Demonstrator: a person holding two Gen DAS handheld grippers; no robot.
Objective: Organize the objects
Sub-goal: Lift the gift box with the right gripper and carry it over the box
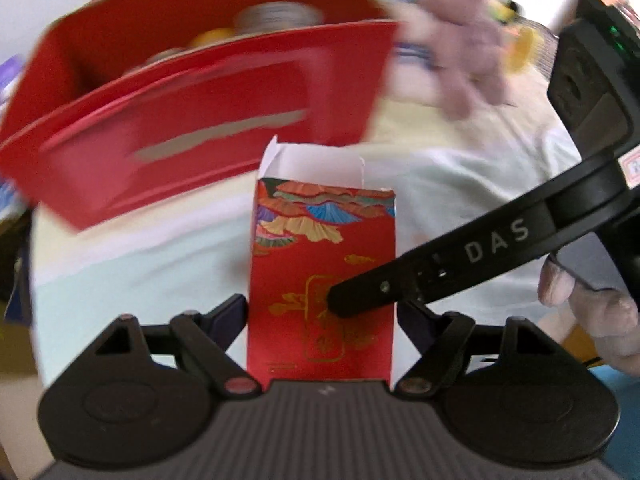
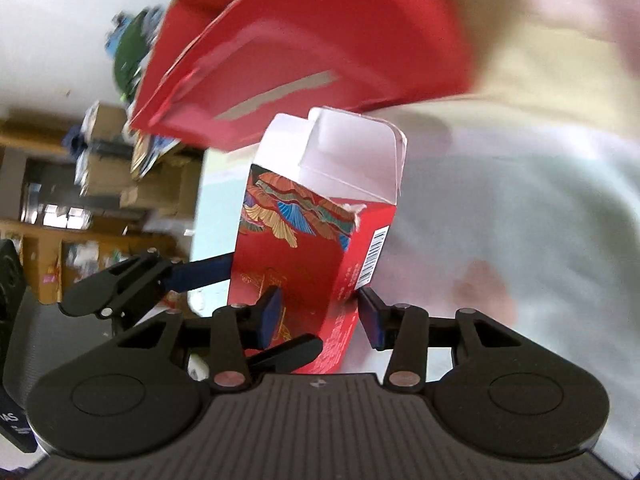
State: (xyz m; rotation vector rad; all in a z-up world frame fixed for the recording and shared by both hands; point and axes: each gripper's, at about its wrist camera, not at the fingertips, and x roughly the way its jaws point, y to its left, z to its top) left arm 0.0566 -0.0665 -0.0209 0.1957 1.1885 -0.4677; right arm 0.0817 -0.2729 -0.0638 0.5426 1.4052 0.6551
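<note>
Standing upright between the two fingers of the left gripper (image 1: 322, 312) in the left wrist view is a small red carton (image 1: 322, 276), its white top flaps open. The blue pads are sitting against both of its side walls, so the gripper is clamping it. The carton's front is showing colourful fan shapes near the top and a gold ornamental panel lower down; the gold characters are too small to read. One finger of the right gripper (image 1: 372, 292) is crossing in from the right and touching the front face. White letters reading "DAS" are showing on that finger's arm. Behind the carton, a larger red box (image 1: 200, 120) with a slot cut in its front flap is appearing blurred, with indistinct round items inside. Everything is resting over a pale cloth (image 1: 460, 184). A blurred pinkish plush toy (image 1: 464, 44) is lying further back on the right.

In the right wrist view, the same small red carton (image 2: 316, 248) is sitting between the fingers of the right gripper (image 2: 318, 314), one pad on the front face and one at the barcode side, gripping it. A black barcode is printed on that side. A blue finger of the left gripper (image 2: 204, 274) is pressing the carton's left wall. The larger red box (image 2: 304, 48) is looming blurred above.
</note>
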